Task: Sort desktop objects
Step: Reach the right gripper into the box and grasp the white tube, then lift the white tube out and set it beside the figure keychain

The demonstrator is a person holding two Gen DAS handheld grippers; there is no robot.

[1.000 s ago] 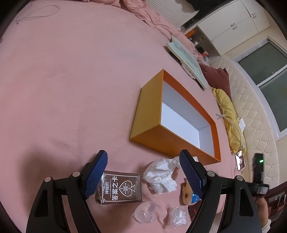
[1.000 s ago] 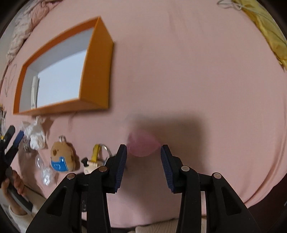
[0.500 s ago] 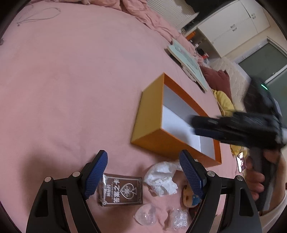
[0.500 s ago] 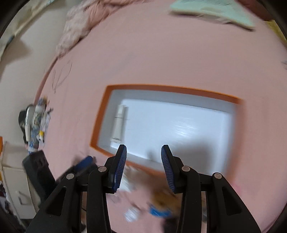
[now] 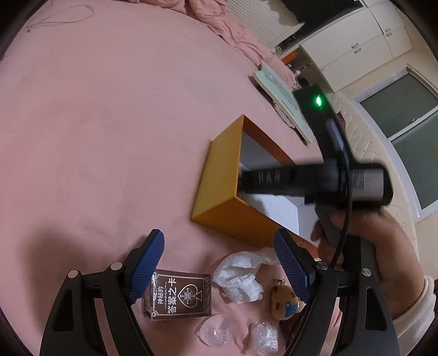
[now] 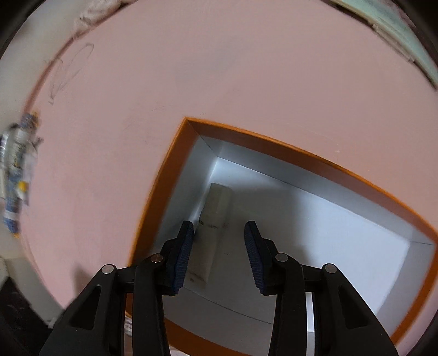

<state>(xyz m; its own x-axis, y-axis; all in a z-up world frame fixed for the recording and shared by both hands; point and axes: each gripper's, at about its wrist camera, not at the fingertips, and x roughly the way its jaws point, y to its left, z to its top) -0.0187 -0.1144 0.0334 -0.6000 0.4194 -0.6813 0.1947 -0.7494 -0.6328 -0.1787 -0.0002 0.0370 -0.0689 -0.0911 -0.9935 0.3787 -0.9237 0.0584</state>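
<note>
An orange box [image 5: 216, 175] with a white inside stands open on the pink bed. My right gripper [image 6: 219, 227] points down into it, held by a person's hand [image 5: 356, 227]. Its jaws are closing with nothing pressed between them. A white tube [image 6: 216, 205] lies on the box floor [image 6: 342, 246] beneath them. My left gripper [image 5: 217, 243] hangs open, with nothing in it, above a dark card box [image 5: 180, 295], a crumpled tissue [image 5: 241, 276], a small plush keychain [image 5: 283, 301] and two clear plastic wads [image 5: 216, 332].
A teal book [image 5: 279, 90] lies past the box, with a bunched pink duvet [image 5: 227, 24] behind it. A thin cord loop [image 5: 60, 16] rests at the far left of the bed. A plastic bottle [image 6: 16, 169] shows beyond the bed's edge.
The right gripper has swept from the bare bed at the right to a spot over the orange box, and now looks down into it. The left gripper has kept still.
</note>
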